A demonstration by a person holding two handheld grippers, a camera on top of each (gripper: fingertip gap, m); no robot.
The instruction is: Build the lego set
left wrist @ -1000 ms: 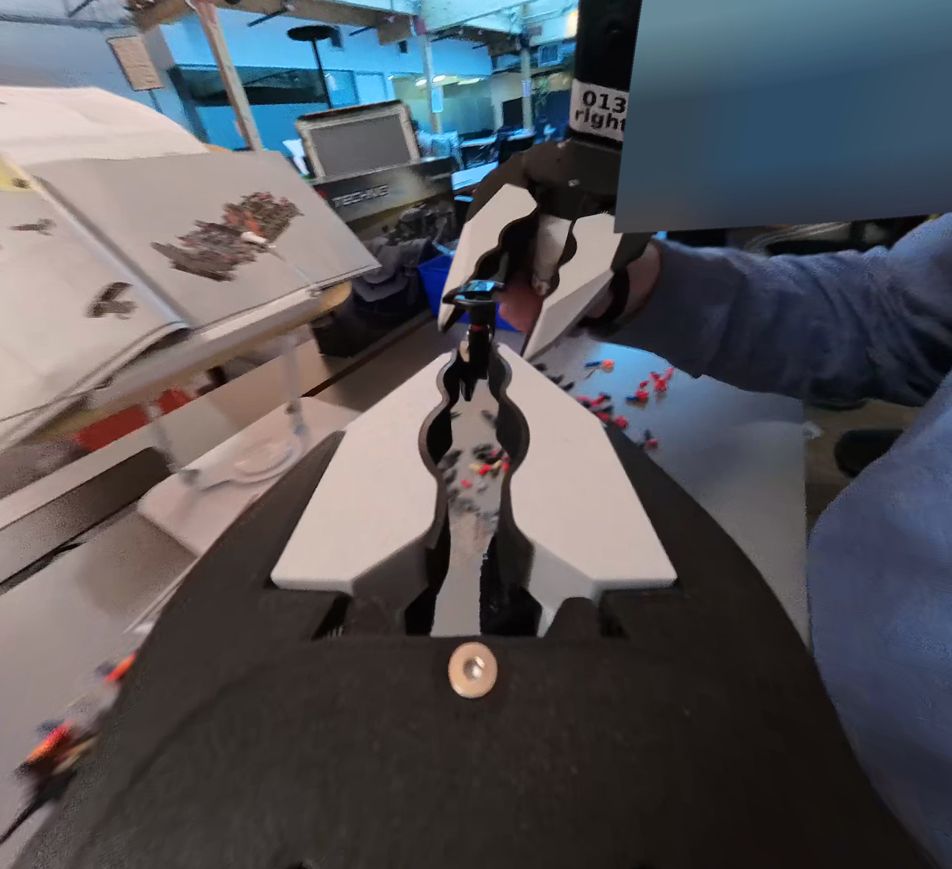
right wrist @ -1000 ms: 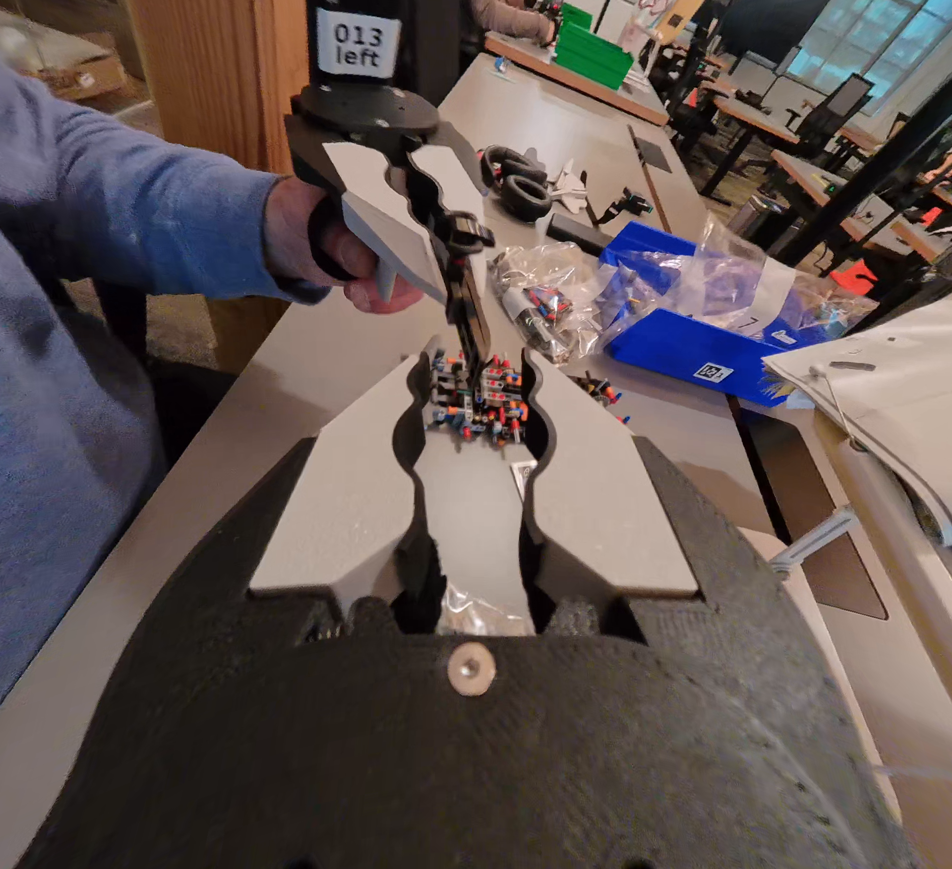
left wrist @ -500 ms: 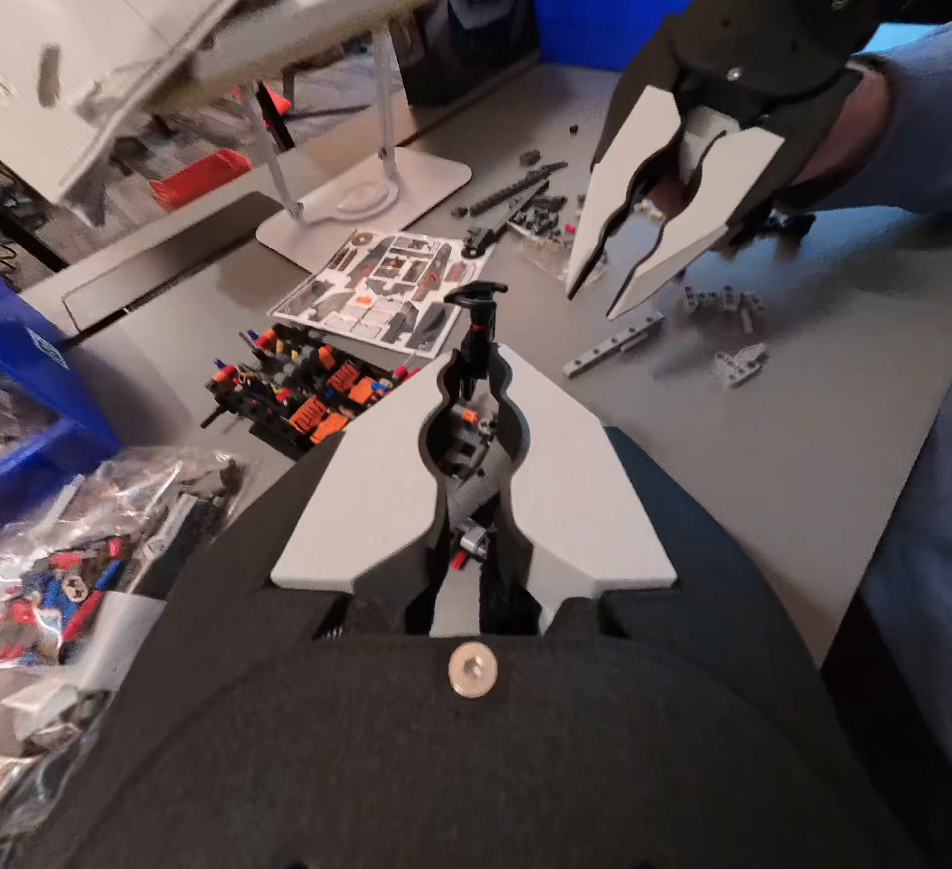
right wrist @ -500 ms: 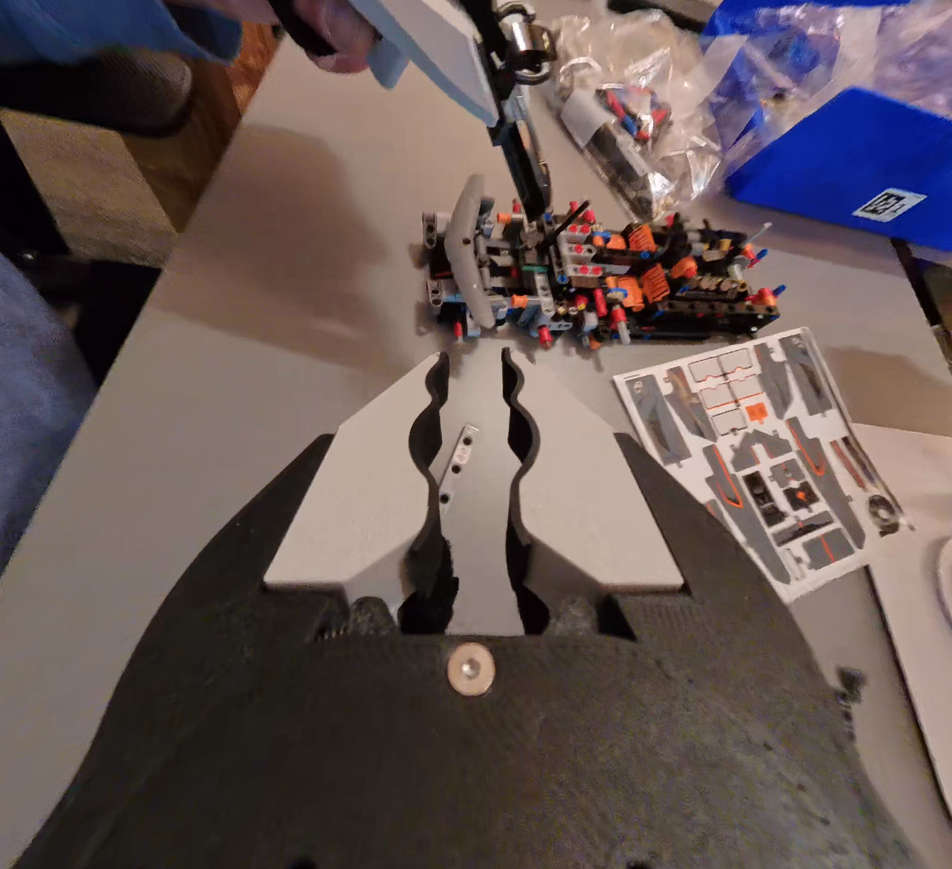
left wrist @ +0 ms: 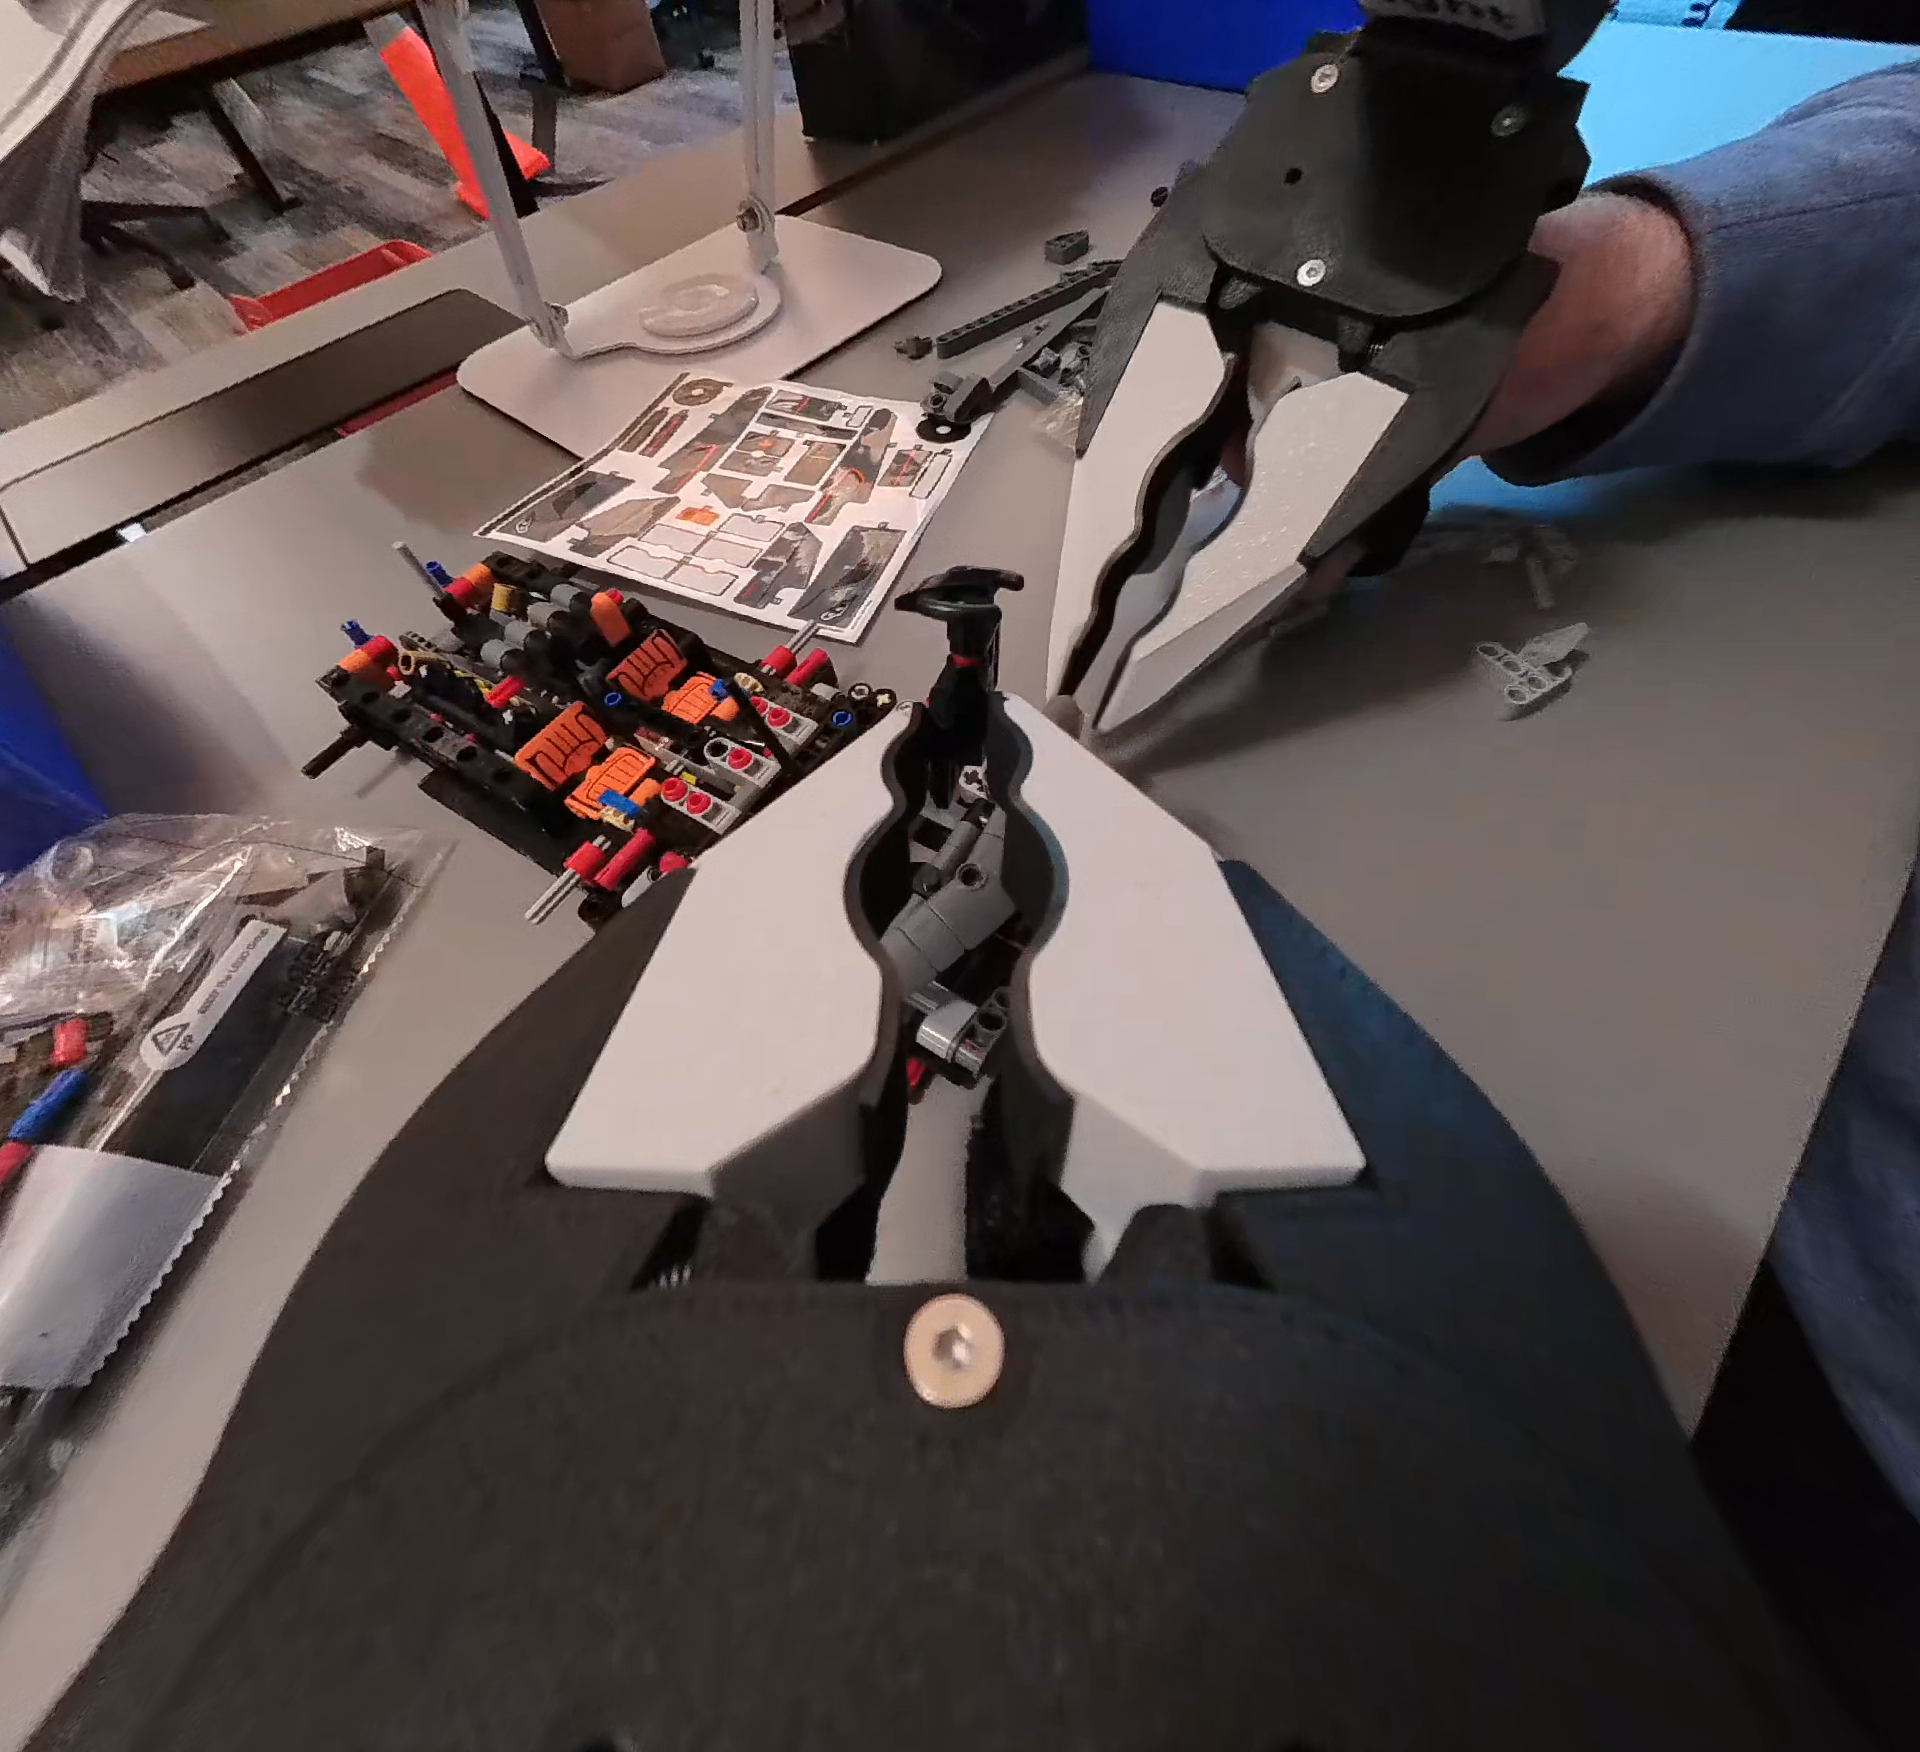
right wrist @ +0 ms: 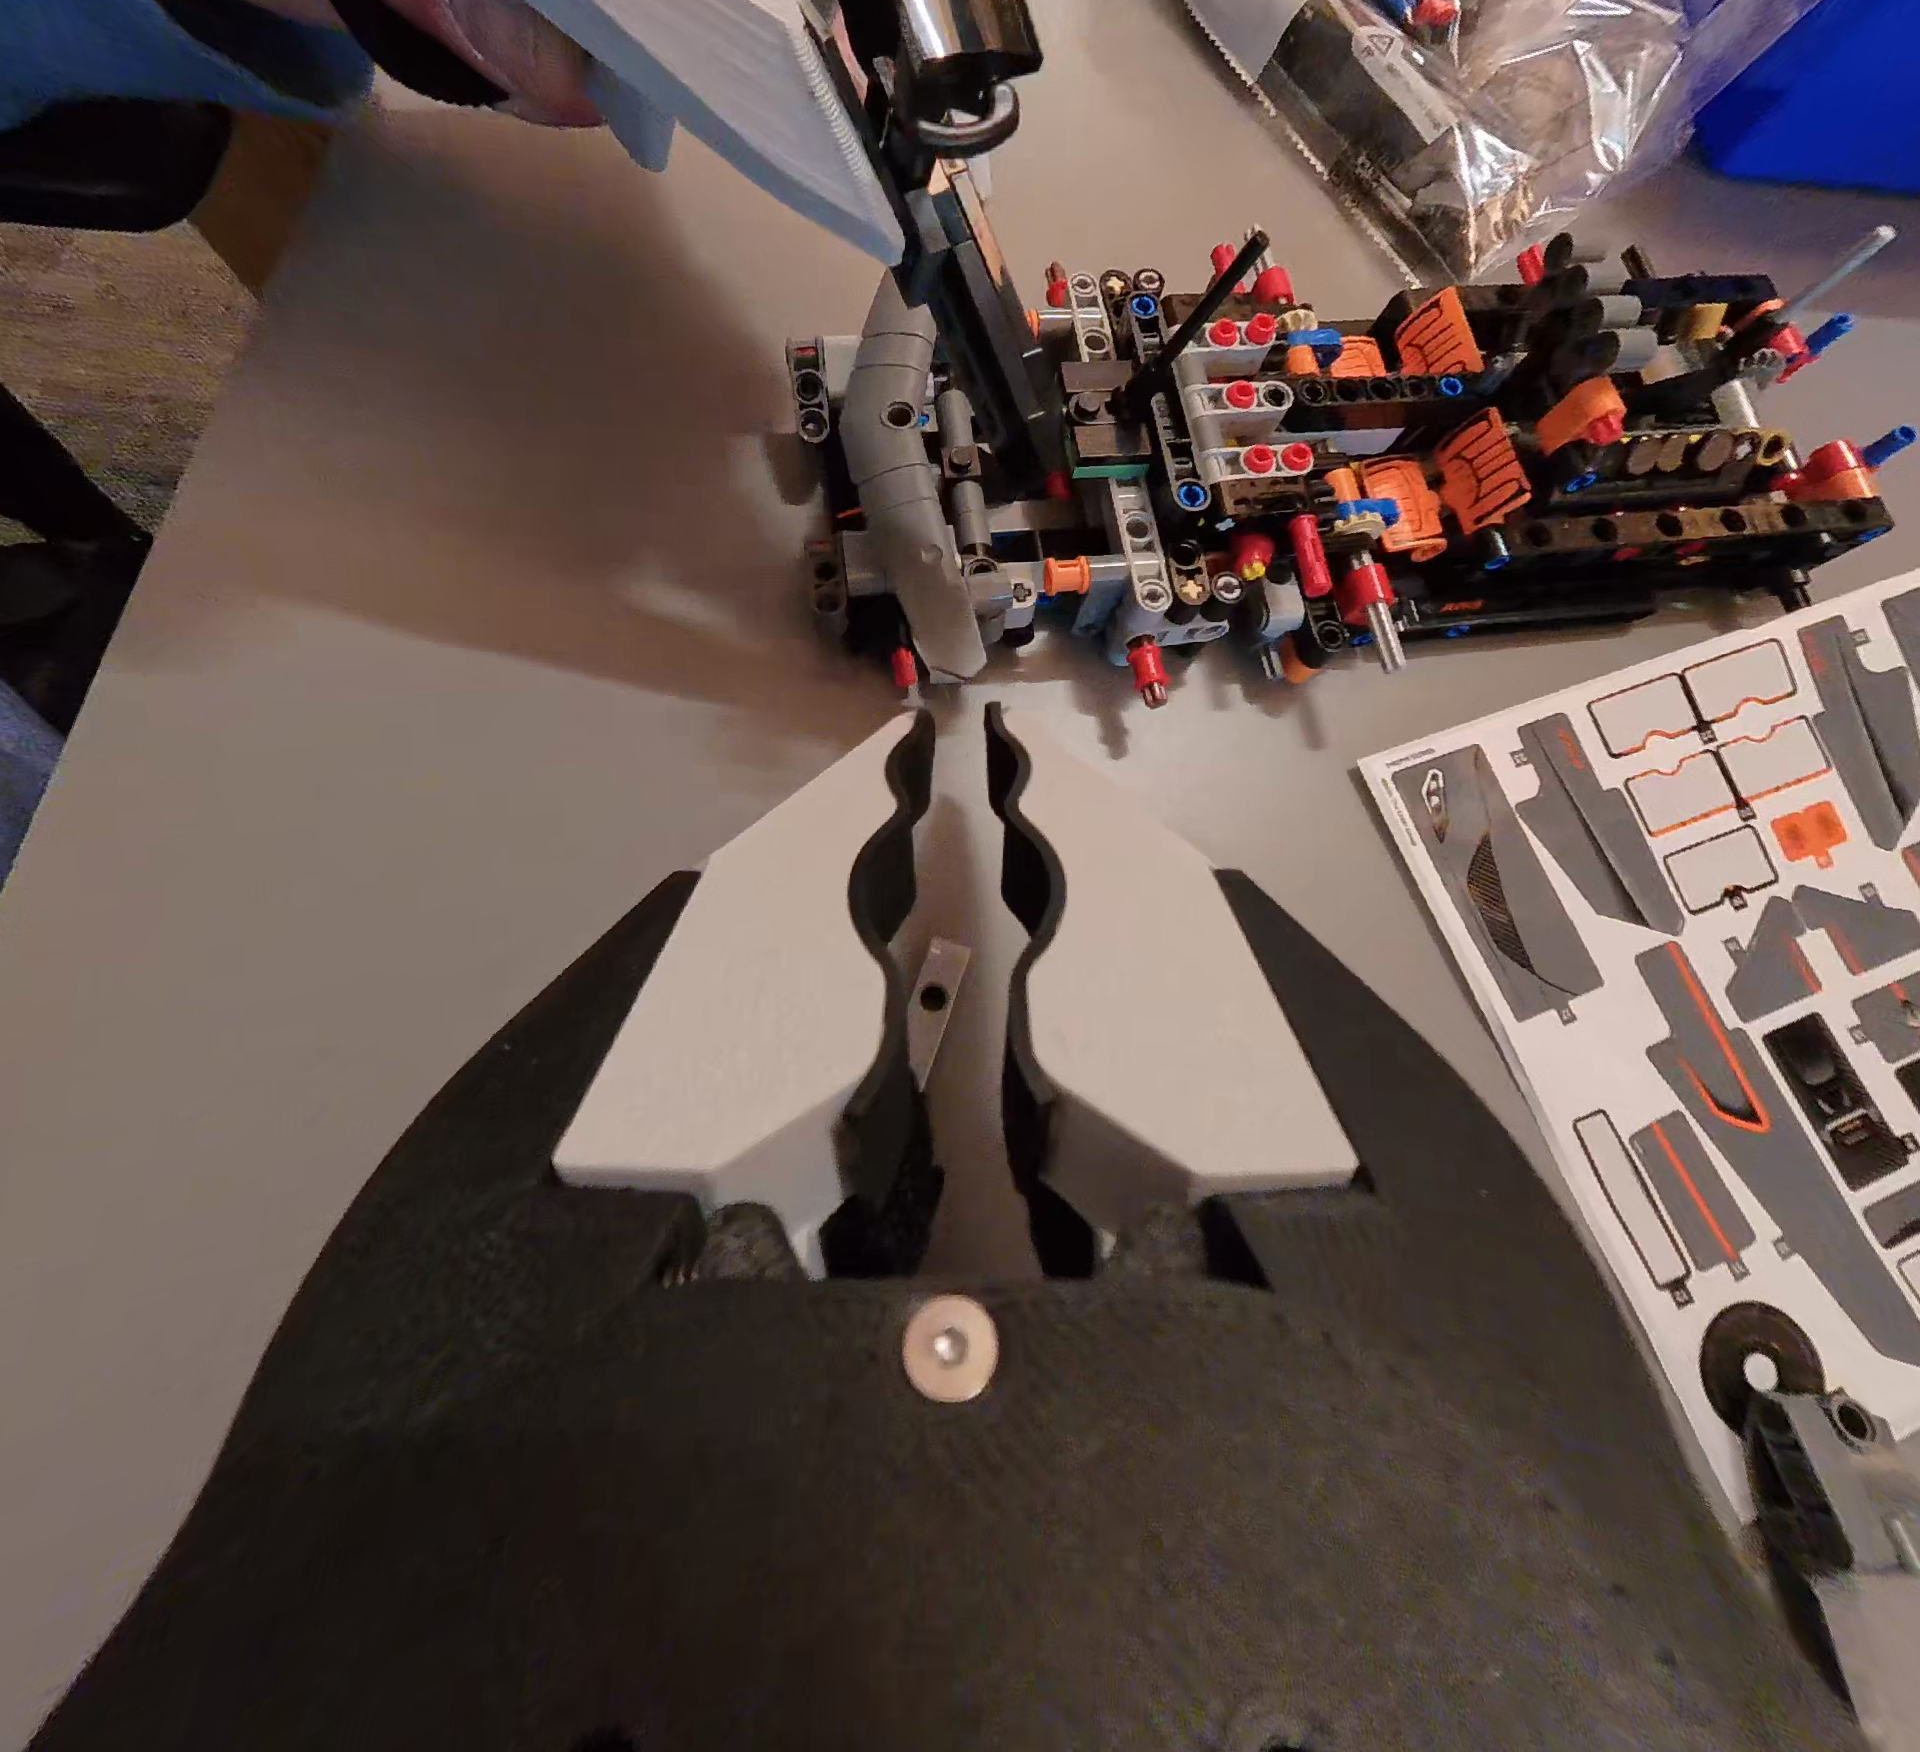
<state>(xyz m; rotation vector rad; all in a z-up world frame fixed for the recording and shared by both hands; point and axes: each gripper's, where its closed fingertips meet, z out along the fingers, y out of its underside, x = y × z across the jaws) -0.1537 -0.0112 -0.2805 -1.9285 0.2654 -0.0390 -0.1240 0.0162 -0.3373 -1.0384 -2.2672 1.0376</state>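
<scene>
Left gripper (left wrist: 961, 715) clamped on a slim black assembly (right wrist: 977, 300), a narrow black strut with a metal-sleeved clip end sticking past the tips; its lower end sits down among the grey curved panel (right wrist: 904, 455) at the near end of the lego chassis (right wrist: 1351, 455). Right gripper (right wrist: 956, 715) slightly parted, nothing between the tips, hovering low over the table (right wrist: 416, 767) just short of the chassis end; a small grey beam (right wrist: 935, 996) lies on the table under its fingers, not gripped

Chassis lies flat on the table, long black frame with orange seats and red and blue pins. Sticker sheet (right wrist: 1714, 923) just beside it, clear parts bag (left wrist: 187, 975) and blue bin (right wrist: 1829, 71) on the far side, loose grey and black pieces (left wrist: 1039, 331) near the book stand base (left wrist: 831, 279)

Step looks like seating the black assembly into the chassis end. To do it well: keep the strut lined up with its socket, push straight along its axis, no twisting since it is thin and could pop off its pin. Right gripper probably should brace the chassis end, tips against the grey panel or frame, so the model does not slide or tip. Whether the strut is already pinned cannot be told, the joint is hidden behind the panel. Only let go once it feels seated
</scene>
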